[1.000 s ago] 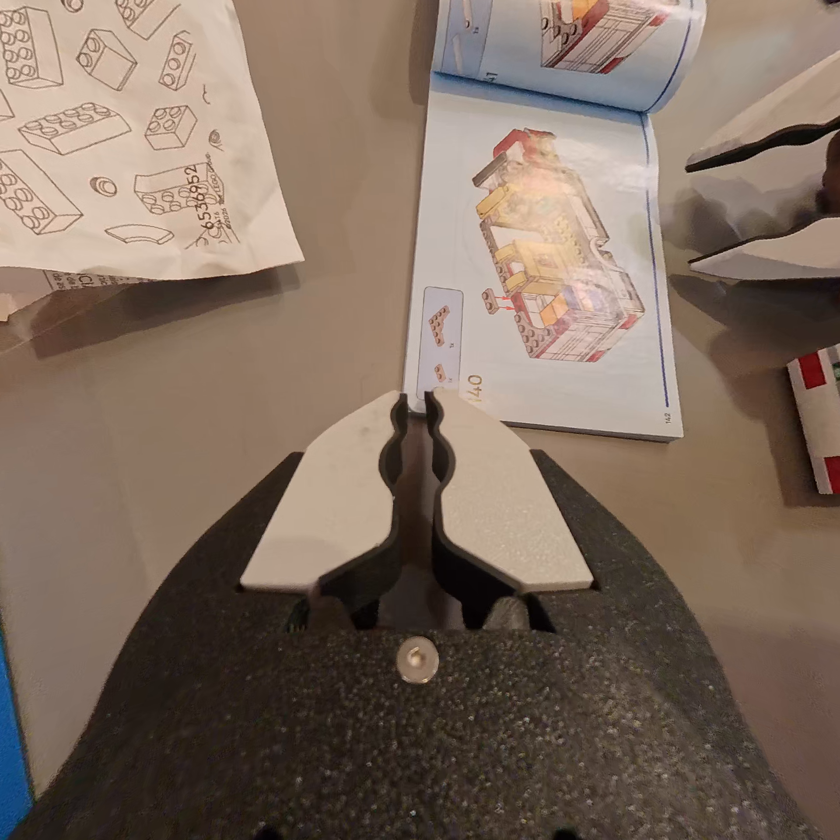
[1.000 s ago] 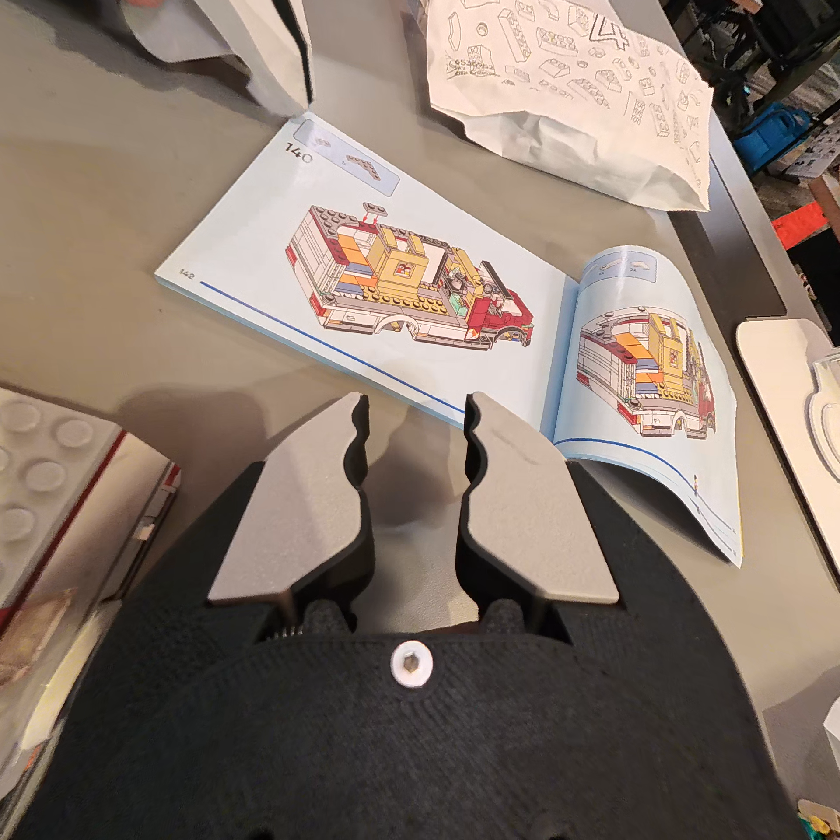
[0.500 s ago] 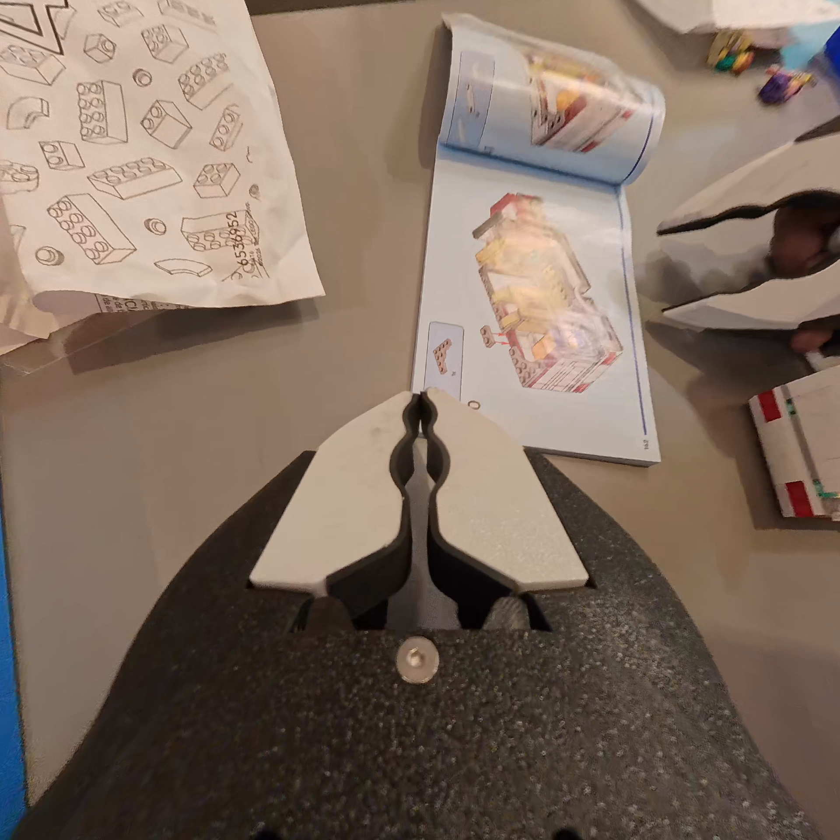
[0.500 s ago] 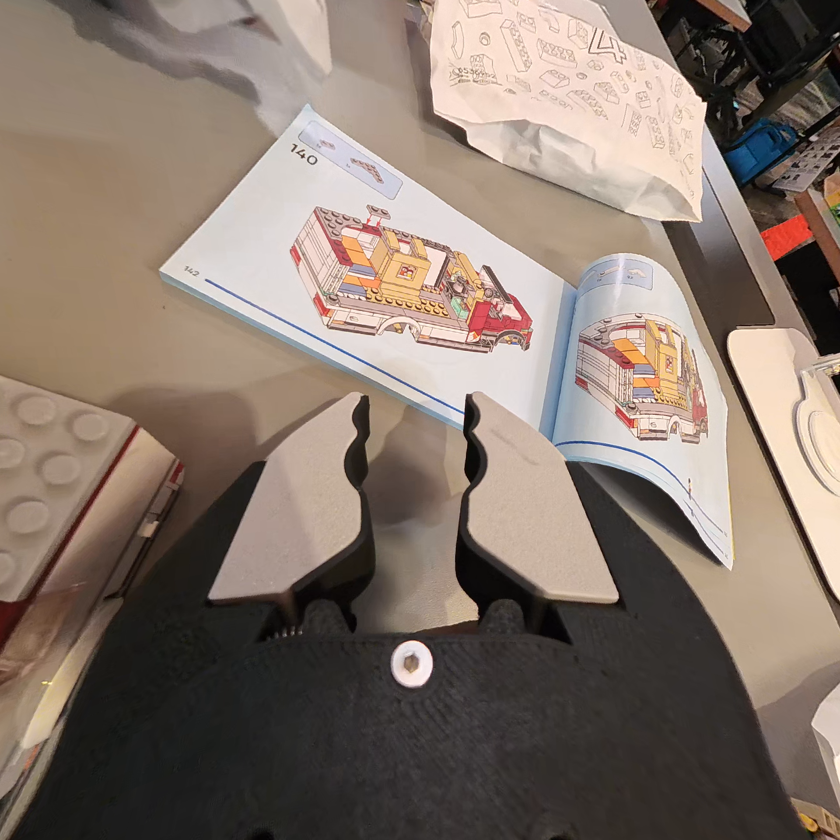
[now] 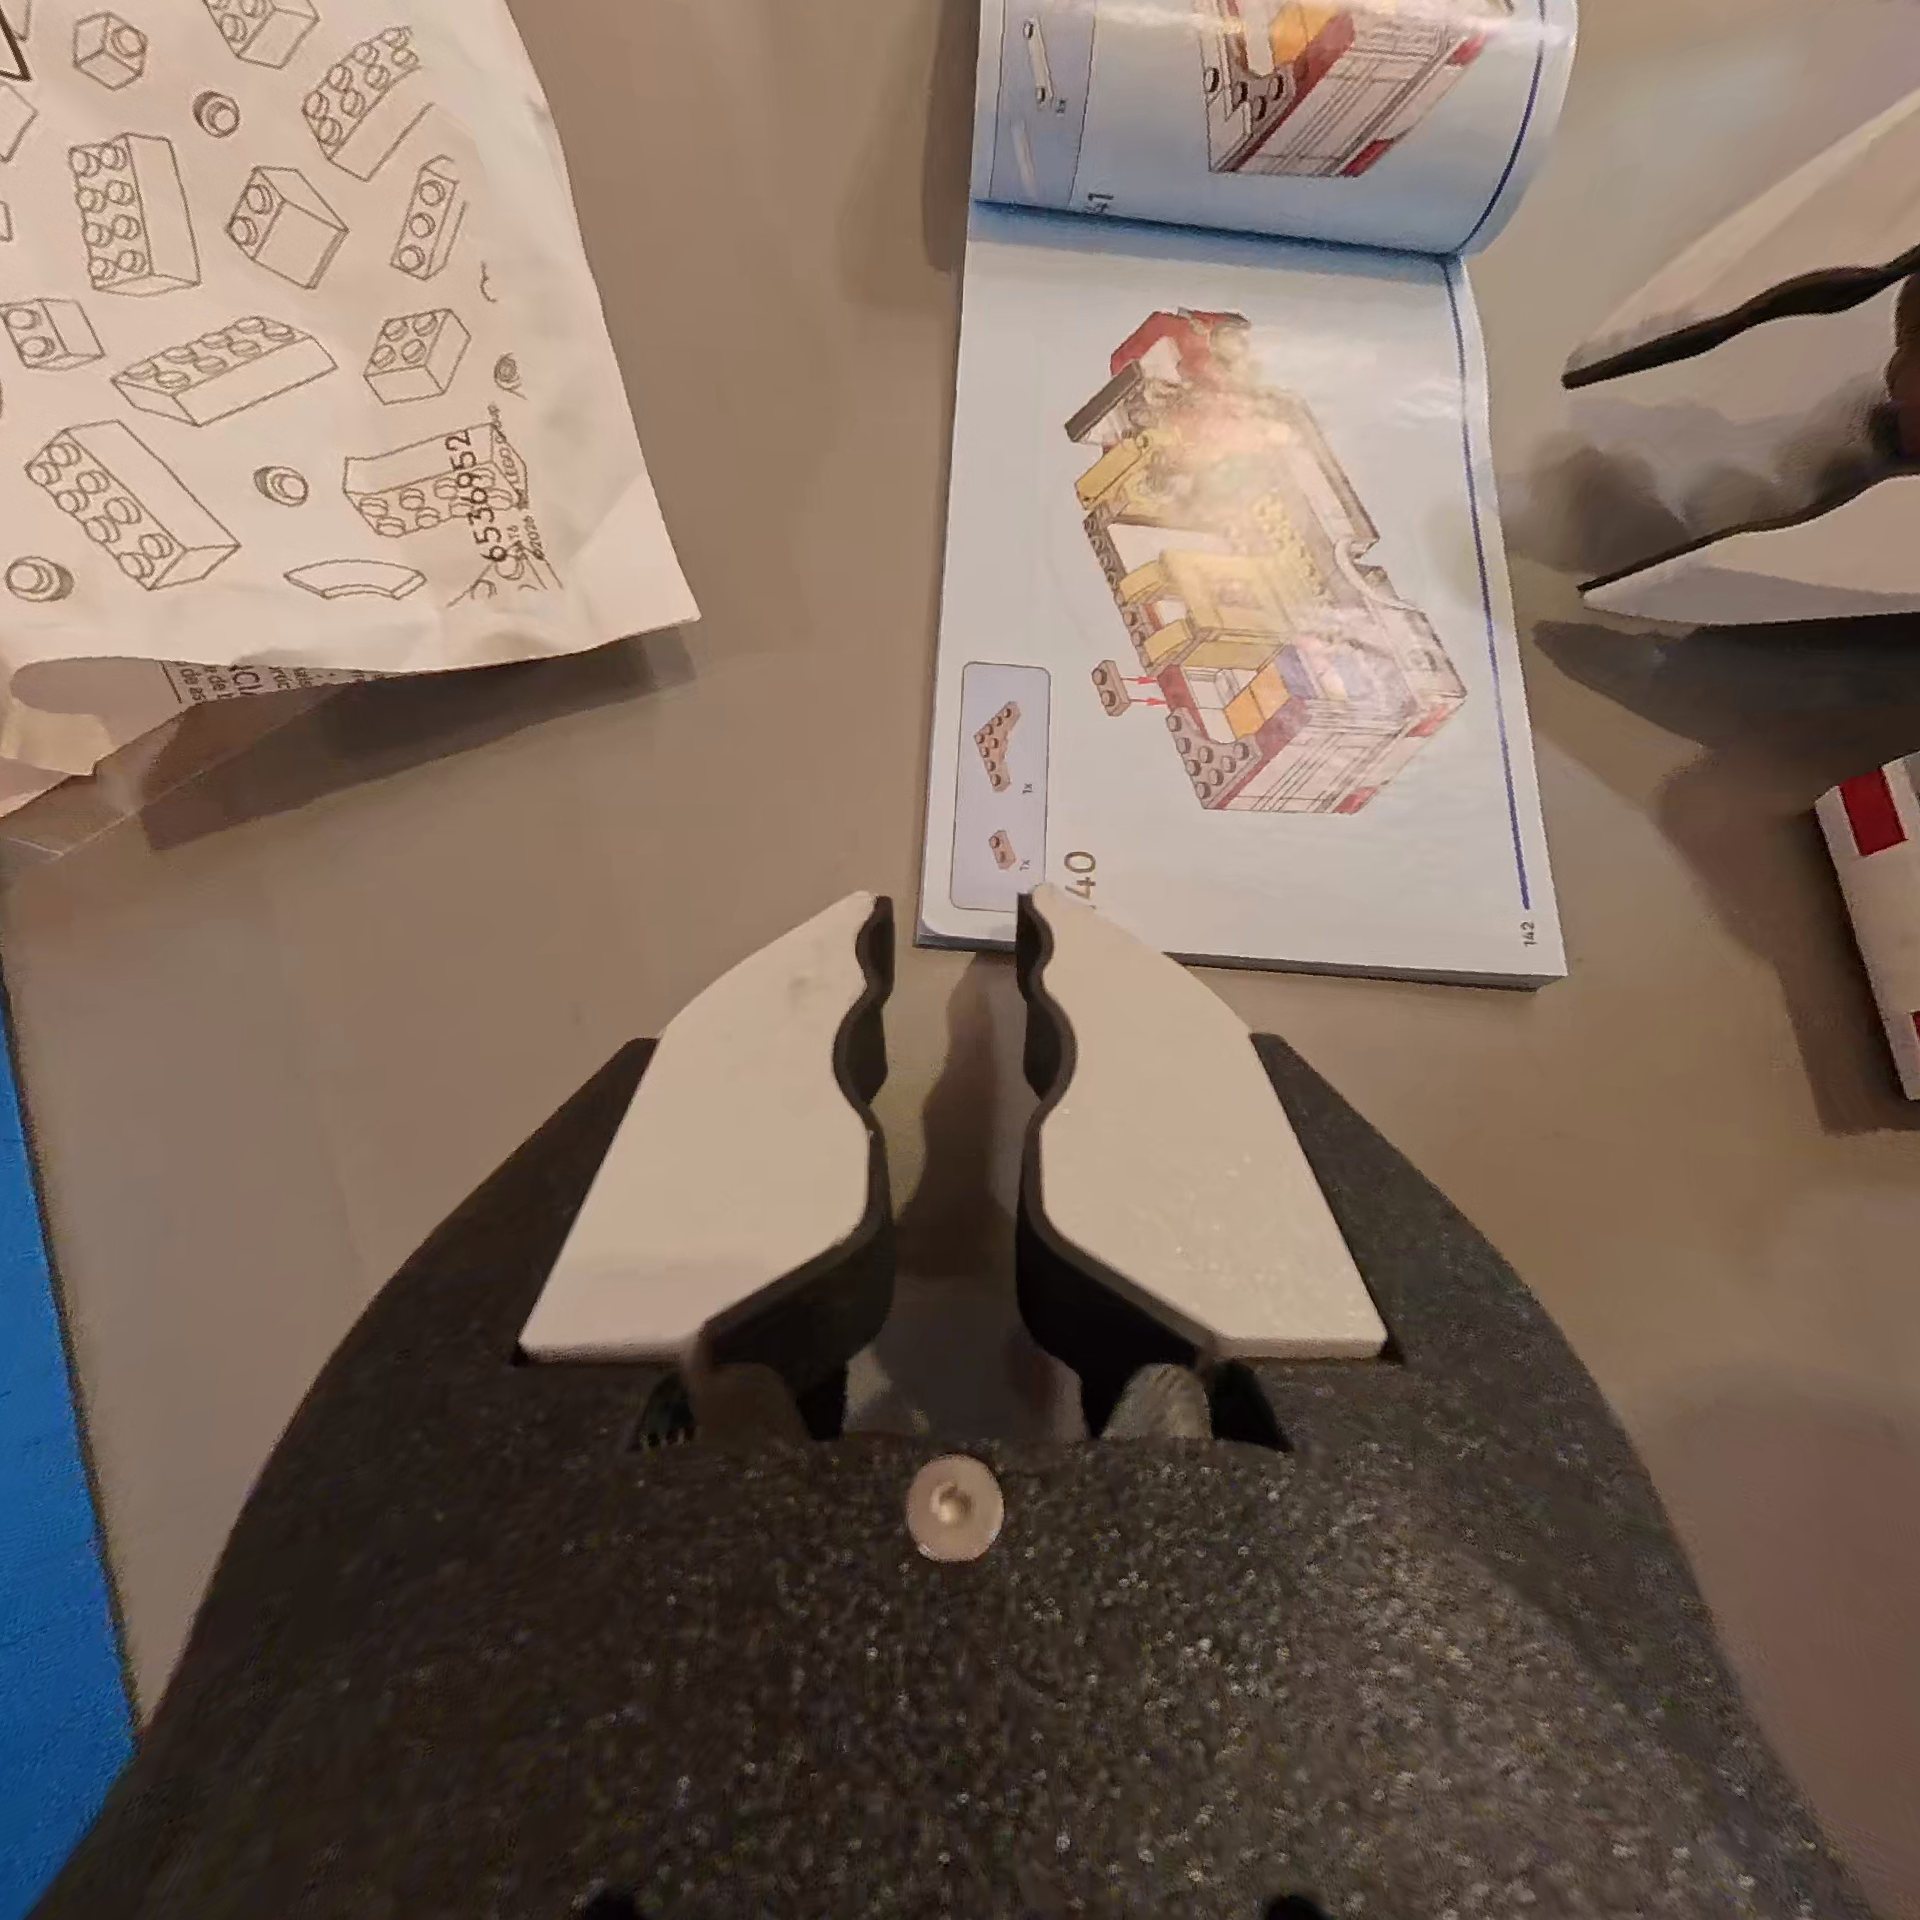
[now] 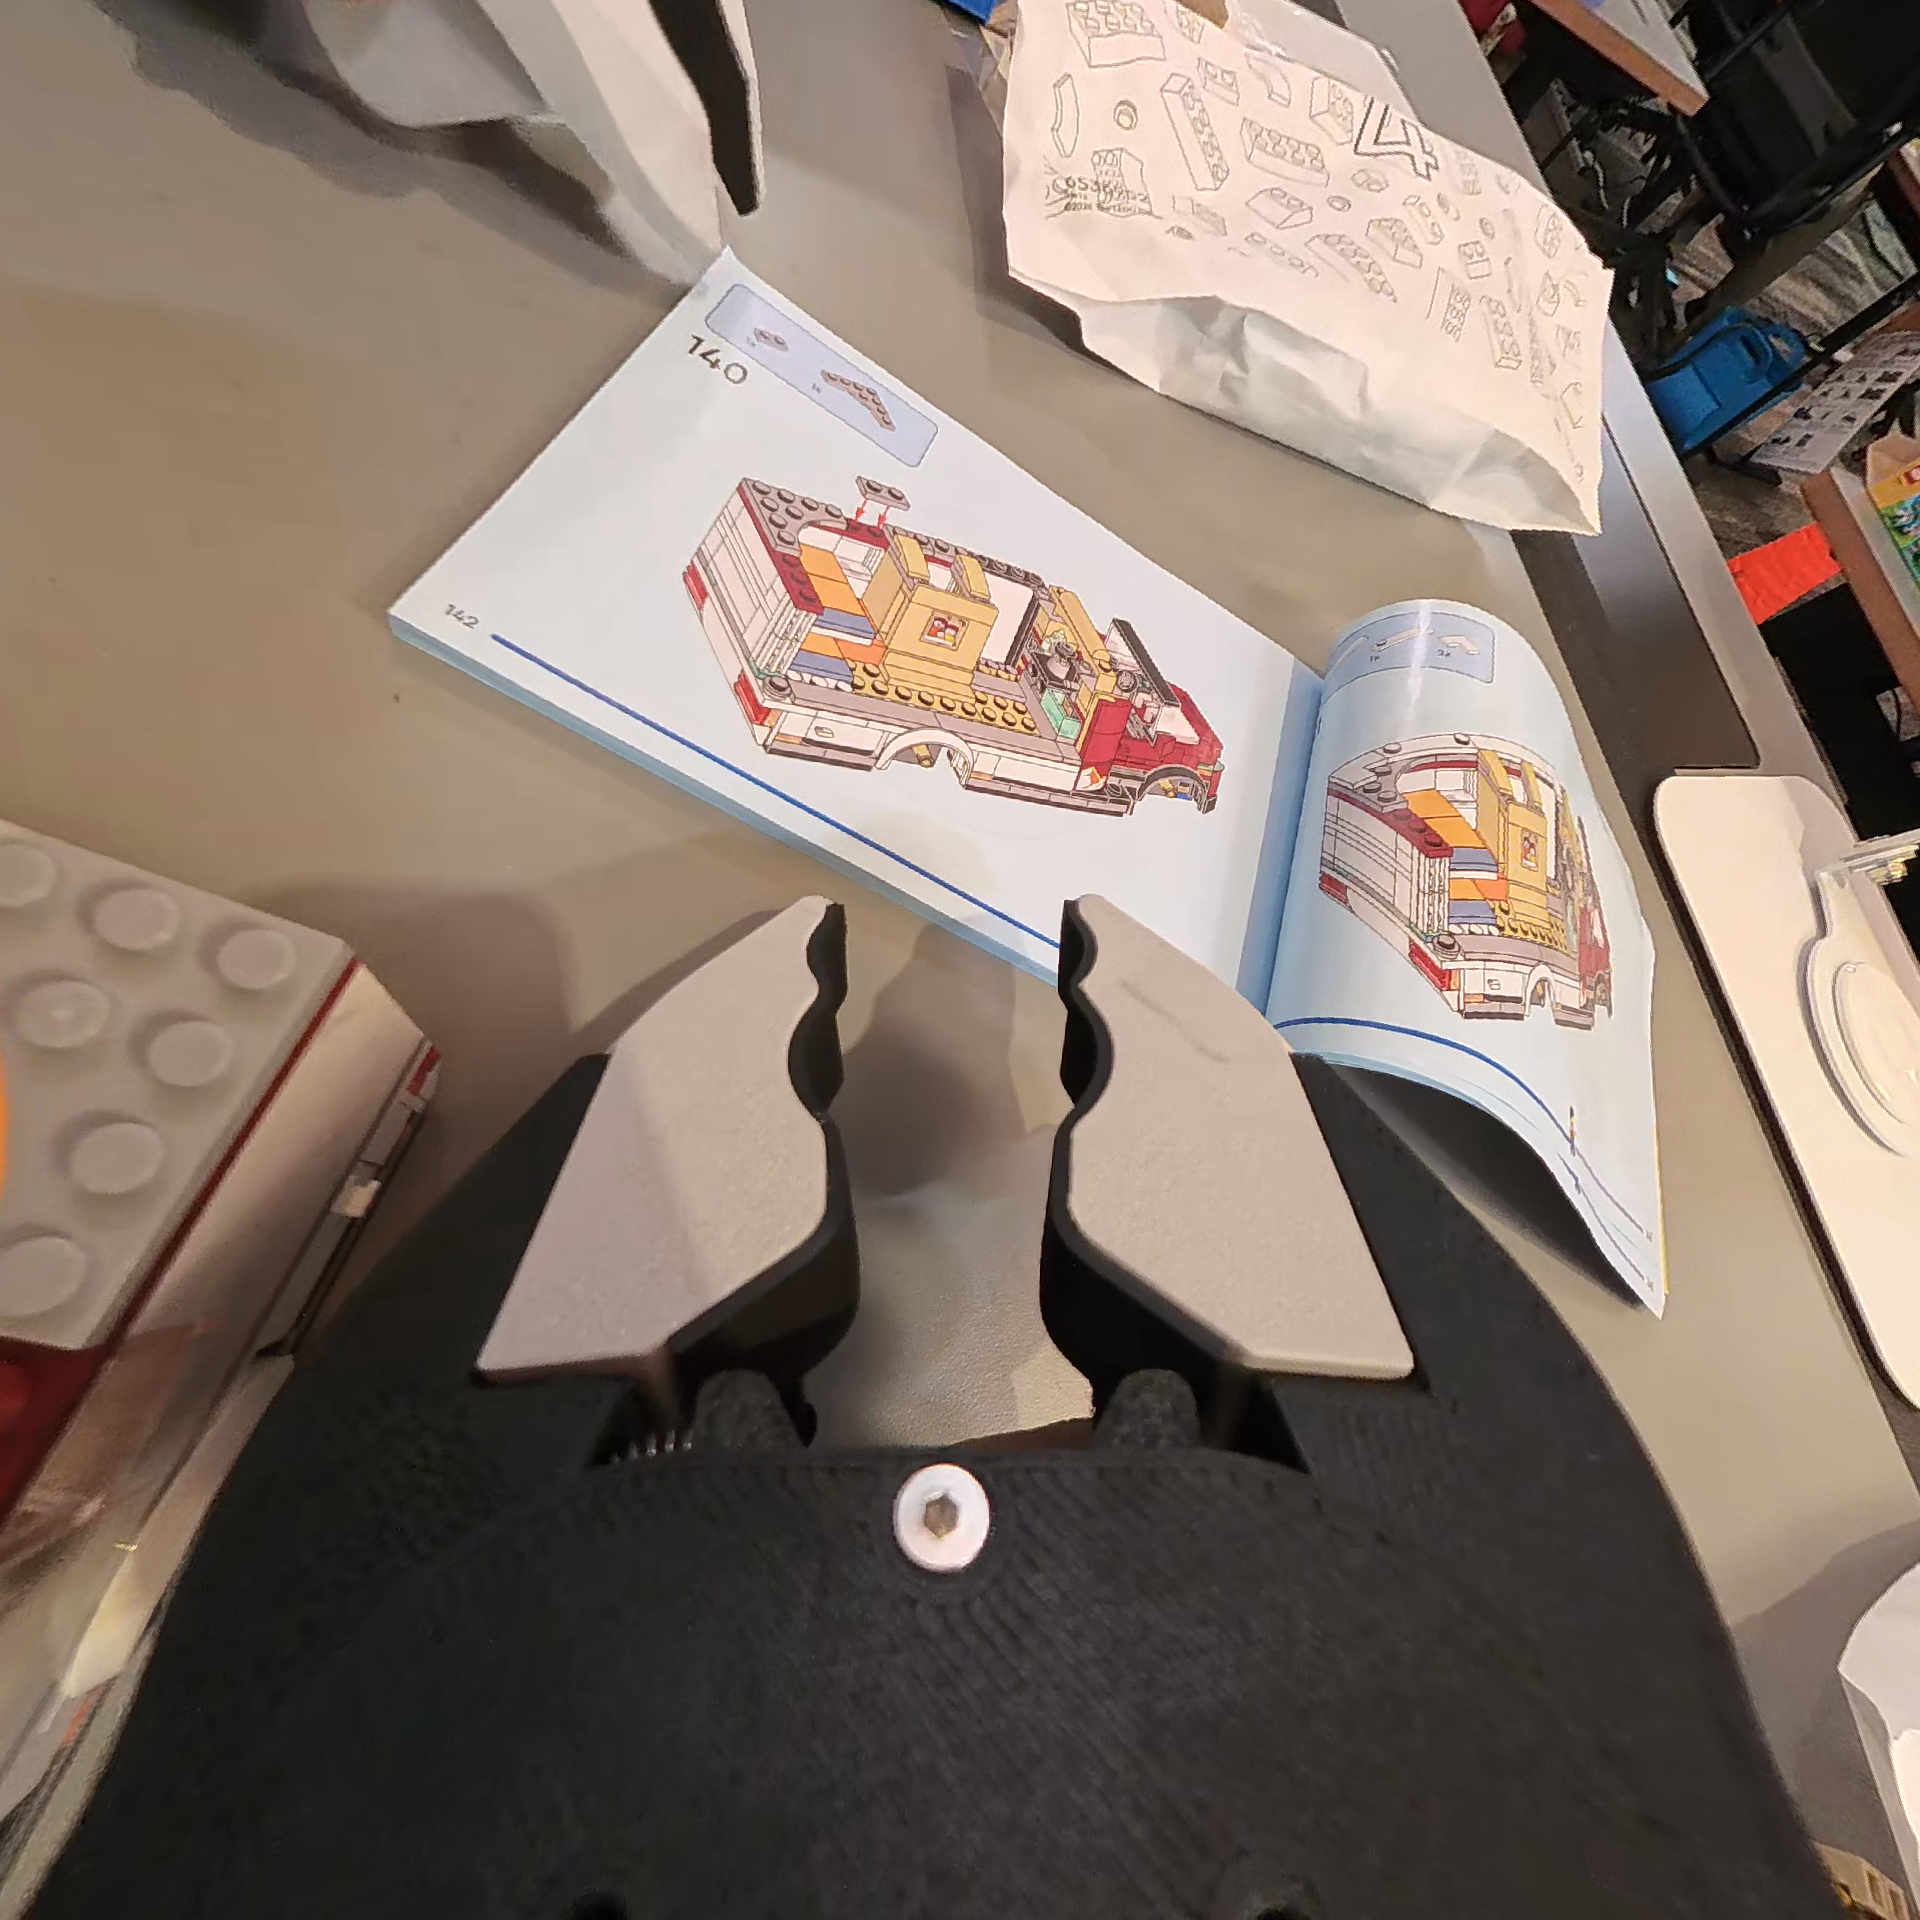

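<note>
An open building-instruction booklet (image 5: 1226,623) with pale blue pages lies on the grey table. My left gripper (image 5: 954,904) is open and holds nothing, its fingertips at the booklet's near left corner. My right gripper (image 6: 948,920) is open and holds nothing, just short of the booklet's (image 6: 831,623) near long edge. The right gripper also shows at the right edge of the left wrist view (image 5: 1766,447). The left gripper's fingers show at the top left of the right wrist view (image 6: 665,104).
A white paper bag printed with brick drawings (image 5: 260,343) lies left of the booklet; it shows beyond the booklet in the right wrist view (image 6: 1309,260). A white and red brick model (image 6: 135,1091) stands at my right gripper's left. A white board (image 6: 1787,1018) lies at the right. A blue strip (image 5: 42,1455) runs along the left edge. About 15 centimetres separates my left fingertips from my right.
My left gripper closed fully on nothing, then opened partway, and moved back close to the booklet's corner. My right gripper stayed open and barely moved.
</note>
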{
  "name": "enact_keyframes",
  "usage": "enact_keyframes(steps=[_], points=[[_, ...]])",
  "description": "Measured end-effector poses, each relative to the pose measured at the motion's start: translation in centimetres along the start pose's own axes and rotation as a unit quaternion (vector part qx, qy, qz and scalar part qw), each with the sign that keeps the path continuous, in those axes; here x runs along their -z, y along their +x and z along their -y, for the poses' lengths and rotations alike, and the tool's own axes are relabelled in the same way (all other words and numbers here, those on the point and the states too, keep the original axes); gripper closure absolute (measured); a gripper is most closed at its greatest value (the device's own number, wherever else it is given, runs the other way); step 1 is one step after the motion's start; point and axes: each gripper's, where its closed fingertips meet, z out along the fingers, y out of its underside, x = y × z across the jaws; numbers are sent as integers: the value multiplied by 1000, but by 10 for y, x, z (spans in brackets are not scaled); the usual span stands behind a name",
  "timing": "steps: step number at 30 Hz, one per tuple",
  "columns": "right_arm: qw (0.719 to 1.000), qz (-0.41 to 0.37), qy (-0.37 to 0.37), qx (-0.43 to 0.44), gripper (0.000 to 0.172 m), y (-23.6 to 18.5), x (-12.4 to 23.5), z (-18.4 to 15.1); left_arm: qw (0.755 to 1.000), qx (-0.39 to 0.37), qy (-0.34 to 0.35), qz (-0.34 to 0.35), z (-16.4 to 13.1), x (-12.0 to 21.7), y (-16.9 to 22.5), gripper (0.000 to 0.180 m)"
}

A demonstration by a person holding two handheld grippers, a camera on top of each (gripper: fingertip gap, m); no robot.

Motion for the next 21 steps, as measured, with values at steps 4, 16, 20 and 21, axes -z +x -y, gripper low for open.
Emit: enact_keyframes(steps=[4,16,20,21], points=[[1000,1,0,0,133,0,0,0,1000,-8,-7,-1,-2,-2,3,158],[1000,0,0,1,133,0,0,0,1000,-12,-17,-1,-4,-4,5,158],[1000,1,0,1,133,0,0,0,1000,-15,-18,0,-4,-4,5,158],[1000,1,0,1,133,0,0,0,1000,-15,-18,0,-4,-4,5,158]])
